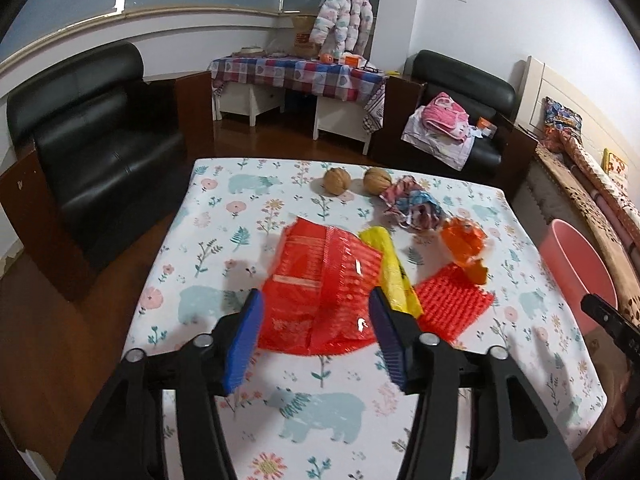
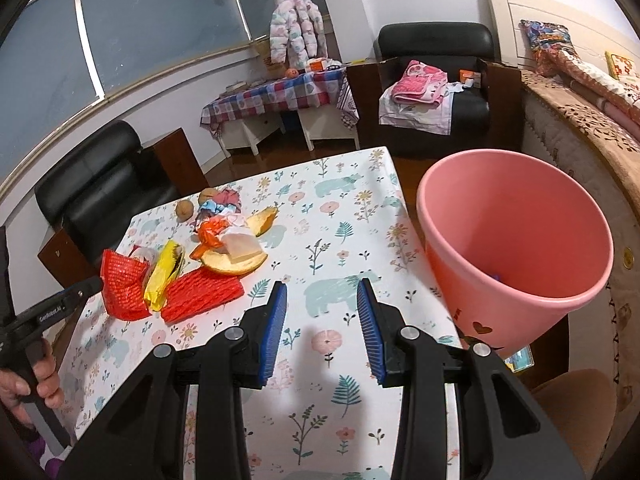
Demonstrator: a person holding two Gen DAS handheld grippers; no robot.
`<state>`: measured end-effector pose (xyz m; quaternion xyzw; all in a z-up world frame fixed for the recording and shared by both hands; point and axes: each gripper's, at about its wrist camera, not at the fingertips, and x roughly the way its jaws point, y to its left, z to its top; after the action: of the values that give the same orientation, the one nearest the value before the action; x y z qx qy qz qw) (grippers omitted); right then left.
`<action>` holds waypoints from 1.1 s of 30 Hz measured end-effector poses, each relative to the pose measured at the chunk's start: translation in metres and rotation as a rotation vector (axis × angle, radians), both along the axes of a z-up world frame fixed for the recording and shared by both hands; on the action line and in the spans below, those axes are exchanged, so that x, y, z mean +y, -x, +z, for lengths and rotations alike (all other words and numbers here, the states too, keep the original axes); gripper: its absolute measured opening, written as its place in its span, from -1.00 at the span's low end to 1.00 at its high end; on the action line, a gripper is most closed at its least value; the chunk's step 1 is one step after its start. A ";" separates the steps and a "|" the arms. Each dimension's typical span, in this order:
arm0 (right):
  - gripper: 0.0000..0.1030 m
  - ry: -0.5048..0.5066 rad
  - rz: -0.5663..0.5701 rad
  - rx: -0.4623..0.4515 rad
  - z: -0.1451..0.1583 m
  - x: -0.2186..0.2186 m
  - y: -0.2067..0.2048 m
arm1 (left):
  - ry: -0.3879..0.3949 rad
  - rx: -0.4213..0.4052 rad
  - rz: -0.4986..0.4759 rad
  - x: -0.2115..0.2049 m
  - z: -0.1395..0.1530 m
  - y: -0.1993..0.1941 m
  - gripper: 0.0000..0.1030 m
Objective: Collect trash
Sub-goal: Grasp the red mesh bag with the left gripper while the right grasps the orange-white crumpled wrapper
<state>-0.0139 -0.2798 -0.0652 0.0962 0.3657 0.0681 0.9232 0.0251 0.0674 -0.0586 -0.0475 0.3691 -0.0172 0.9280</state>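
Observation:
Trash lies on a table with a floral cloth [image 1: 224, 240]. A red shiny wrapper [image 1: 320, 292] lies between the open fingers of my left gripper [image 1: 316, 312], jaws on either side of it. Beside it are a yellow wrapper [image 1: 390, 272], a red mesh sleeve [image 1: 452, 304], an orange wrapper [image 1: 464, 242] and a crumpled coloured wrapper [image 1: 412, 204]. My right gripper [image 2: 322, 300] is open and empty above the cloth, left of a pink bucket [image 2: 516, 240]. The right wrist view shows the red wrapper [image 2: 122, 284], the mesh sleeve [image 2: 204, 294] and fruit peel [image 2: 236, 262].
Two walnuts [image 1: 337, 180] sit near the table's far edge. Black armchairs [image 1: 92, 152] stand to the left and behind the table. A side table with a checked cloth [image 1: 296, 74] is at the back. A bed [image 2: 580, 120] runs along the right.

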 end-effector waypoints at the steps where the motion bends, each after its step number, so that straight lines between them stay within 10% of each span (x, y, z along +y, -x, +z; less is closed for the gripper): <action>1: -0.28 0.001 0.003 0.003 -0.001 0.002 0.000 | 0.000 -0.002 0.005 0.003 -0.001 -0.002 0.11; 17: -0.27 -0.090 0.158 0.064 -0.001 0.039 -0.030 | 0.157 0.087 -0.073 0.017 -0.032 -0.021 0.14; 23: 0.00 -0.077 0.198 0.053 0.005 0.063 -0.054 | 0.178 0.074 -0.110 0.017 -0.031 -0.020 -0.52; 33: 0.00 -0.019 0.245 0.047 0.008 0.096 -0.100 | 0.195 0.027 -0.132 0.019 -0.020 -0.008 -0.60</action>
<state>0.0857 -0.1839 -0.0570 0.0613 0.3955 0.1815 0.8983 0.0335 0.0868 -0.0785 -0.1136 0.3802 -0.1136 0.9108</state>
